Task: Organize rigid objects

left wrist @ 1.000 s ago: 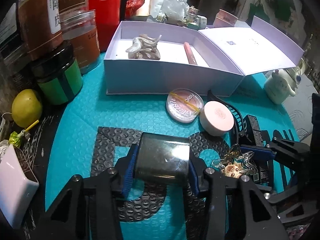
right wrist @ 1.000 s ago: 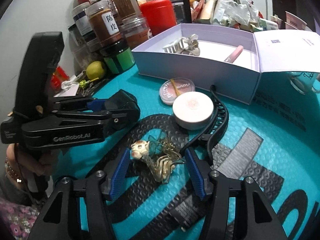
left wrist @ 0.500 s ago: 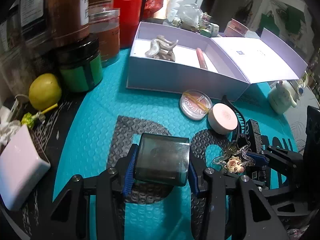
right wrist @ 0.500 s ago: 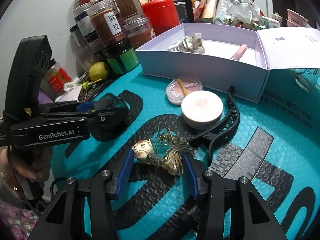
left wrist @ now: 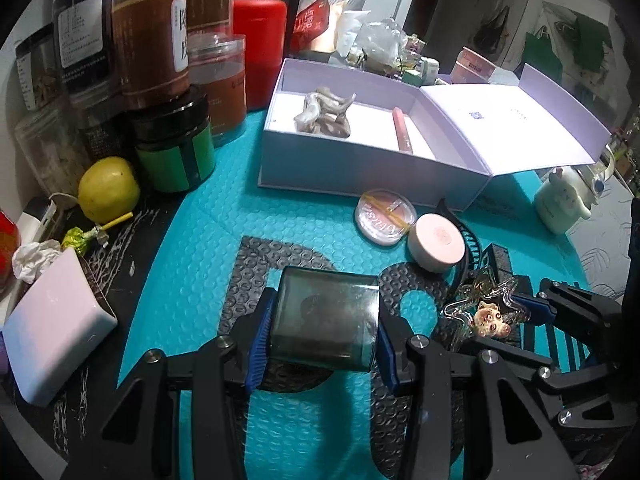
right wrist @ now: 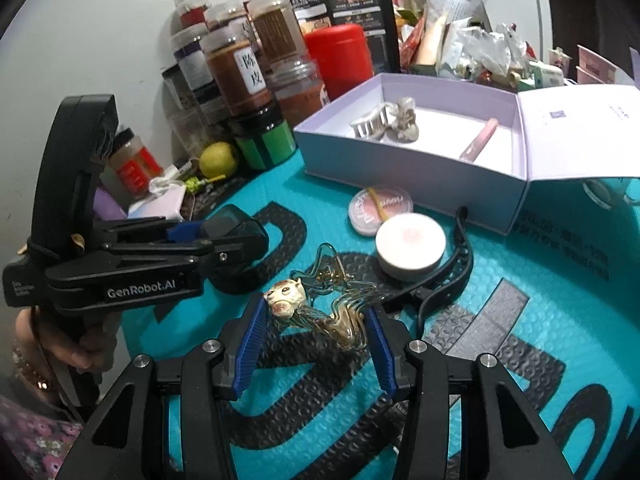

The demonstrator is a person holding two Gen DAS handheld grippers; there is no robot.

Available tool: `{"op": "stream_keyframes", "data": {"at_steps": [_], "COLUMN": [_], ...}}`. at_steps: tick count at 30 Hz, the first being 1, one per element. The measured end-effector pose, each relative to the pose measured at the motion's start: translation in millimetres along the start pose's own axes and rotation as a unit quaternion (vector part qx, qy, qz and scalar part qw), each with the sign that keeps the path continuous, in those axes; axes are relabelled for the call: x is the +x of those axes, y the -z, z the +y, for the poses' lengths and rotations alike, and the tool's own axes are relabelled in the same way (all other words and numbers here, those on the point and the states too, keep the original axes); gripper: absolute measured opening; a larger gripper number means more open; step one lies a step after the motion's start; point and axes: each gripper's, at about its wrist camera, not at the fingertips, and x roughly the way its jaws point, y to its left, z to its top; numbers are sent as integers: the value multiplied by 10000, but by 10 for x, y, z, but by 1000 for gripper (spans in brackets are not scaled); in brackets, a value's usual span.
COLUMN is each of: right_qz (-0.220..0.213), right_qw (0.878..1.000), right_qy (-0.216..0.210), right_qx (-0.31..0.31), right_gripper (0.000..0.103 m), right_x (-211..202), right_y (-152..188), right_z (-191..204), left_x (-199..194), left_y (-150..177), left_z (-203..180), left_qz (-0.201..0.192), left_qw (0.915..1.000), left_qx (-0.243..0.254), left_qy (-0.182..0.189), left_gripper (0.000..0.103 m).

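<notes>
My left gripper (left wrist: 322, 334) is shut on a dark smoky translucent square case (left wrist: 325, 322) and holds it above the teal mat; it also shows in the right wrist view (right wrist: 234, 236). My right gripper (right wrist: 314, 338) is shut on a clear star-shaped hair clip with a small cat face (right wrist: 320, 302), lifted off the mat; the clip also shows in the left wrist view (left wrist: 486, 312). The open lilac box (left wrist: 360, 160) behind holds a pale claw clip (left wrist: 324, 114) and a pink stick (left wrist: 402, 130).
A round clear compact (left wrist: 386, 216), a pink round tin (left wrist: 436, 242) and a black headband (right wrist: 448, 276) lie on the teal mat (left wrist: 240, 216) before the box. Jars (left wrist: 152, 40), a red canister (left wrist: 260, 44), a lemon (left wrist: 108, 188) and a white power bank (left wrist: 52, 328) crowd the left.
Both grippers have risen and drawn back from the mat. The right gripper closed on the star clip and lifted it. The left keeps the dark case.
</notes>
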Motion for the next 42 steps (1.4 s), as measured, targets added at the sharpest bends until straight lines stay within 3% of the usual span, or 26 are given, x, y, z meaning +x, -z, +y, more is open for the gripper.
{"op": "stream_keyframes", "data": {"at_steps": [17,42], "right_qz": [-145,-518], "right_qw": [9993,9962], "right_qy": [243,611], "right_qx": [250,328], "right_gripper": [48,48], "right_x": [-154,-220], "right_y": [-167,-724], "right_z": [-156,-537], "left_x": [-53,186], "left_y": [-214,-869], "left_z": [-208,-456], "left_qz": [-215,-350], "left_qw": [9994,9962], "left_qx": [251,764], "left_qy": [67,213], "left_gripper": [44,44]}}
